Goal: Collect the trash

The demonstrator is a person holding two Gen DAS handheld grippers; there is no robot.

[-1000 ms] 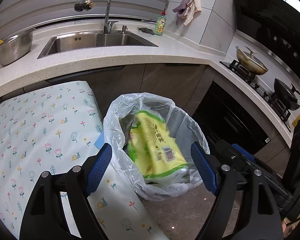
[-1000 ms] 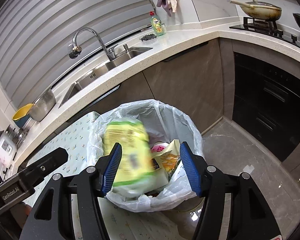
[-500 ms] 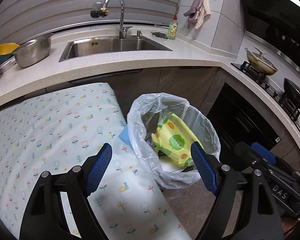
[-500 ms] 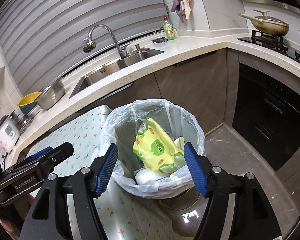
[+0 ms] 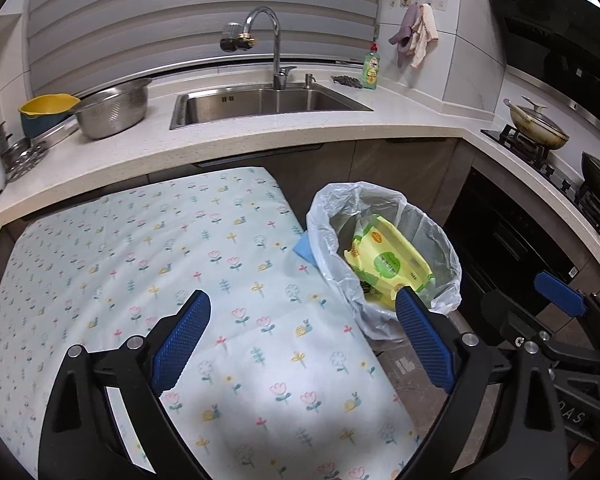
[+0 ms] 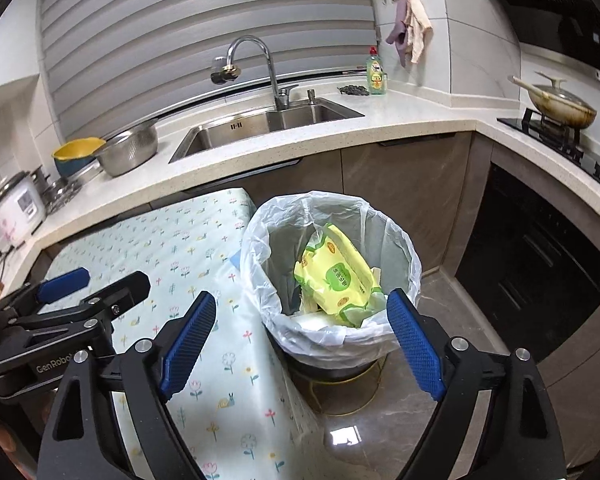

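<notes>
Trash, a yellow-green plastic wipes pack [image 6: 336, 276], sits tilted inside the round bin lined with a clear plastic bag [image 6: 260, 248], on top of other wrappers. Left gripper [image 5: 300, 344] and right gripper [image 6: 300, 344] have both just been opening, jaws spread wide, nothing between them. Floral tablecloth-covered table [image 5: 140, 260] beside the bin shows no more litter, so collection looks about finished

A pale counter [image 6: 380, 120] wraps the corner, with a steel sink [image 6: 260, 120] under slatted blinds [image 6: 180, 32]. Brown cabinets [image 6: 404, 184] stand below; the grey stone floor [image 6: 440, 400] reflects light.
</notes>
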